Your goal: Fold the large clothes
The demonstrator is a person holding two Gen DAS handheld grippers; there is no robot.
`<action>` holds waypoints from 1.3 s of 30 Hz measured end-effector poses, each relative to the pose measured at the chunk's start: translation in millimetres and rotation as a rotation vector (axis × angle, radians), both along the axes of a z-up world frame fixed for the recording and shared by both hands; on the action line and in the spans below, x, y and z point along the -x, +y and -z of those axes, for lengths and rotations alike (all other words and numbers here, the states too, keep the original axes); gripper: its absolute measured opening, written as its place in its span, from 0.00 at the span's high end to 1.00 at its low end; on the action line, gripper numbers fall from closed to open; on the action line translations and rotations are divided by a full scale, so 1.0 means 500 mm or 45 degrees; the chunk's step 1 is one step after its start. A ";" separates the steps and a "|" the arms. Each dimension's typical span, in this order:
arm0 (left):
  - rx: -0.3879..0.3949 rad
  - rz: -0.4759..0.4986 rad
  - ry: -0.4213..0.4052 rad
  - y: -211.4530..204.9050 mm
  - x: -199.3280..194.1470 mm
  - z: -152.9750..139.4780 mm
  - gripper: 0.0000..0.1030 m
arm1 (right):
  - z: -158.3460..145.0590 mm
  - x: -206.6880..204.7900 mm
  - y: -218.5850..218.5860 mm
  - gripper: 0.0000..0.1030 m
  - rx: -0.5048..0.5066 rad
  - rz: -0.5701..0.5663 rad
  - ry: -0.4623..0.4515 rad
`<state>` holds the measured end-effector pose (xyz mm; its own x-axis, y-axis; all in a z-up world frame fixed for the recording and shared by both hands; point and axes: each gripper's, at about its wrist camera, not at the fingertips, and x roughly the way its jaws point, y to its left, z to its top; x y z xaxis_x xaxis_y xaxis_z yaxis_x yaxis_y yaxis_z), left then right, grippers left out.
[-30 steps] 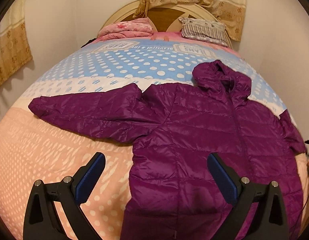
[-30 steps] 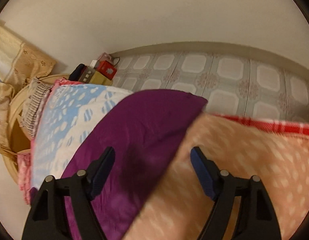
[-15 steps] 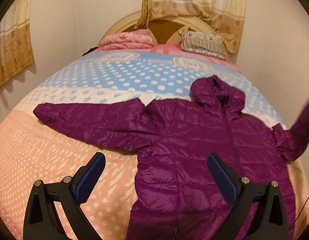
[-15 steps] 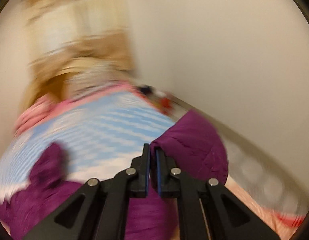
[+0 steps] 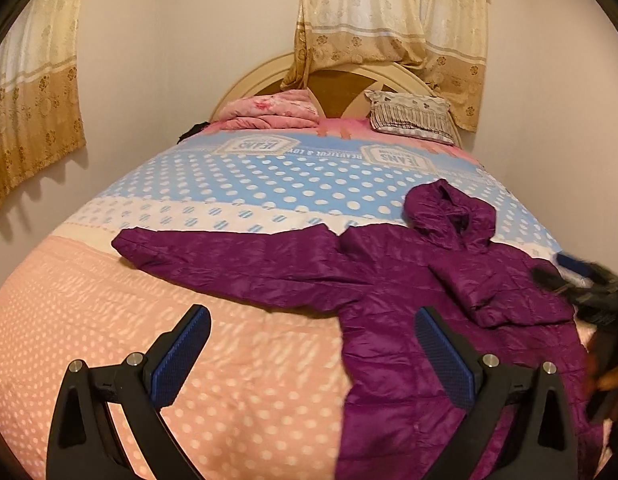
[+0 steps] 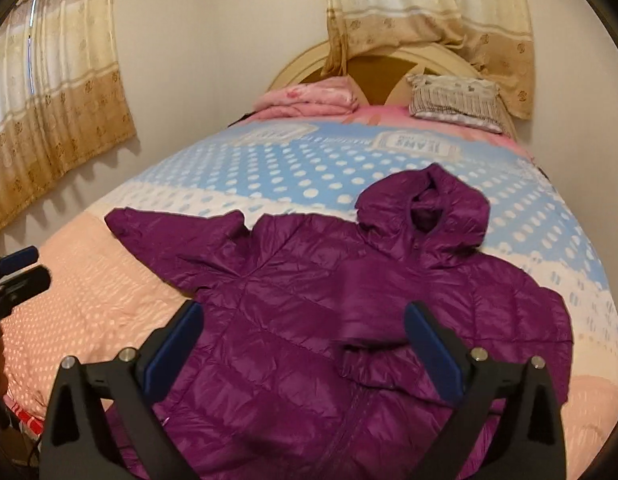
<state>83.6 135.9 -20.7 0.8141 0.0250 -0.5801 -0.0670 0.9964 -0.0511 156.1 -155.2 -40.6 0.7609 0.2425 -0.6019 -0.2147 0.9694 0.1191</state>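
Observation:
A purple hooded puffer jacket lies front up on the bed, also in the right wrist view. Its left sleeve stretches out to the left. Its right sleeve is folded across the chest, cuff near the zip. The hood points to the headboard. My left gripper is open and empty above the bed near the jacket's lower left side. My right gripper is open and empty above the jacket's body; it shows blurred at the right edge of the left wrist view.
The bed has a pink and blue dotted cover. A folded pink blanket and a striped pillow lie by the headboard. Curtains hang on the walls at left and behind. The wall is close on the right.
My right gripper closed on the right sleeve, carried it across the jacket's chest, let go and opened. My left gripper drew back slightly, staying open.

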 end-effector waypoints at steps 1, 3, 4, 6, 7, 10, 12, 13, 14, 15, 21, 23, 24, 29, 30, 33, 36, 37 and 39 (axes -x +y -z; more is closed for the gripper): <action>0.009 0.006 0.009 0.004 -0.007 0.005 0.01 | -0.016 0.021 -0.022 0.02 -0.019 0.040 -0.035; 0.030 0.034 0.021 -0.001 -0.026 0.016 0.01 | -0.038 0.038 -0.073 0.02 -0.013 0.126 -0.063; 0.034 0.052 0.024 -0.010 -0.042 0.022 0.01 | -0.048 0.037 -0.097 0.02 0.016 0.177 -0.065; 0.022 0.093 0.037 -0.037 -0.074 0.031 0.01 | -0.048 -0.018 -0.135 0.14 0.105 0.289 -0.029; 0.010 0.120 0.052 -0.058 -0.094 0.036 0.01 | -0.034 -0.026 -0.171 0.22 0.157 0.367 0.016; 0.003 0.203 0.081 -0.139 -0.145 0.051 0.01 | 0.022 -0.046 -0.269 0.35 0.240 0.576 0.144; -0.026 0.277 0.103 -0.210 -0.171 0.068 0.01 | 0.089 -0.058 -0.332 0.38 0.228 0.687 0.263; -0.053 0.303 0.112 -0.244 -0.180 0.077 0.01 | 0.117 -0.060 -0.353 0.38 0.195 0.694 0.305; -0.086 0.327 0.123 -0.281 -0.190 0.090 0.01 | 0.141 -0.057 -0.364 0.39 0.172 0.696 0.334; -0.128 0.357 0.130 -0.330 -0.203 0.108 0.01 | 0.160 -0.056 -0.371 0.39 0.159 0.700 0.358; -0.341 0.320 0.167 -0.494 -0.297 0.211 0.01 | 0.222 -0.041 -0.383 0.37 0.104 0.705 0.399; -0.386 0.183 0.187 -0.483 -0.347 0.233 0.01 | 0.220 -0.038 -0.384 0.37 0.116 0.706 0.400; -0.368 0.097 0.216 -0.458 -0.370 0.236 0.01 | 0.226 -0.036 -0.393 0.37 0.131 0.707 0.404; -0.187 -0.397 0.278 -0.199 -0.397 0.197 0.01 | 0.237 -0.012 -0.419 0.22 0.128 0.756 0.396; -0.171 -0.458 0.270 -0.147 -0.382 0.187 0.01 | 0.246 -0.013 -0.429 0.13 0.114 0.783 0.420; -0.203 -0.543 0.239 -0.048 -0.334 0.167 0.01 | 0.250 -0.011 -0.441 0.12 0.057 0.793 0.422; -0.165 -0.553 0.172 0.053 -0.260 0.143 0.01 | 0.248 -0.011 -0.433 0.12 0.091 0.794 0.418; -0.158 -0.555 0.159 0.080 -0.242 0.141 0.01 | 0.246 -0.011 -0.433 0.14 0.096 0.798 0.418; -0.152 -0.560 0.134 0.135 -0.215 0.129 0.01 | 0.222 -0.001 -0.427 0.27 0.155 0.857 0.375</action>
<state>191.2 203.4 -85.2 0.6483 0.4262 -0.6310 -0.4829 0.8708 0.0920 156.5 -368.5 -151.6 0.5247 -0.3006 -0.7965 0.4545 0.8900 -0.0365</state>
